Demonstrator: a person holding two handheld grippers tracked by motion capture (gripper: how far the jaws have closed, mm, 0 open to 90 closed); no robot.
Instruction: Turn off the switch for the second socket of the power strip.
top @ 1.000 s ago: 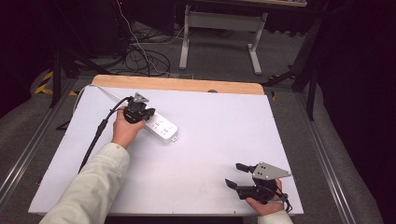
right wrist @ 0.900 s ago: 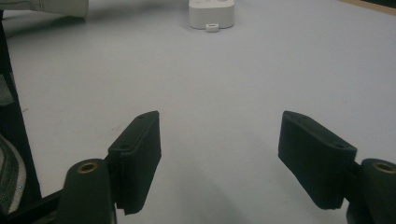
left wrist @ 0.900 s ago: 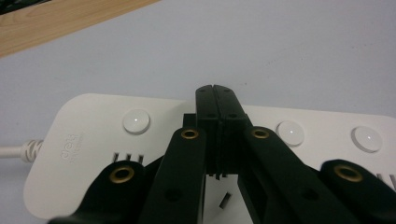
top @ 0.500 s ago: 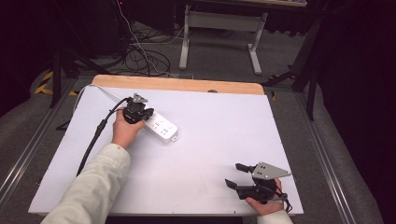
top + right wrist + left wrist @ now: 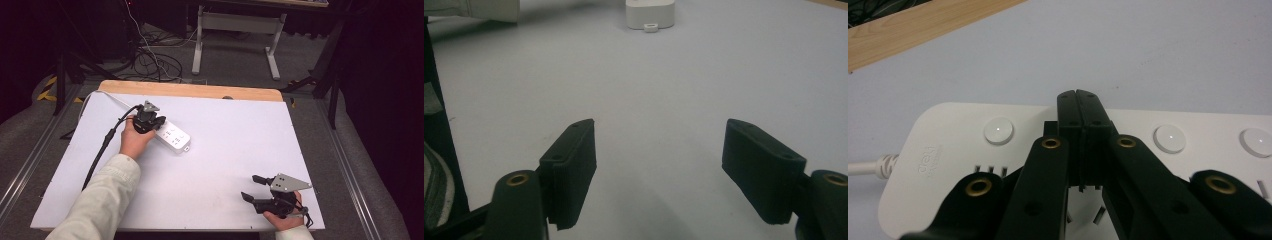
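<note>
Power strip (image 5: pixel 1168 125) | your left gripper (image 5: pixel 1080 100) is squeezed tight, tips pressing its top near a button (image 5: pixel 999 130) | your right gripper (image 5: pixel 659 150) waits wide, holding nothing.

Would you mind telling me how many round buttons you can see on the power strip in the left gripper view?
3 on the power strip: one near the cord end, one just right of the shut jaws, one at the right edge. Another may be hidden behind the jaws.
</note>
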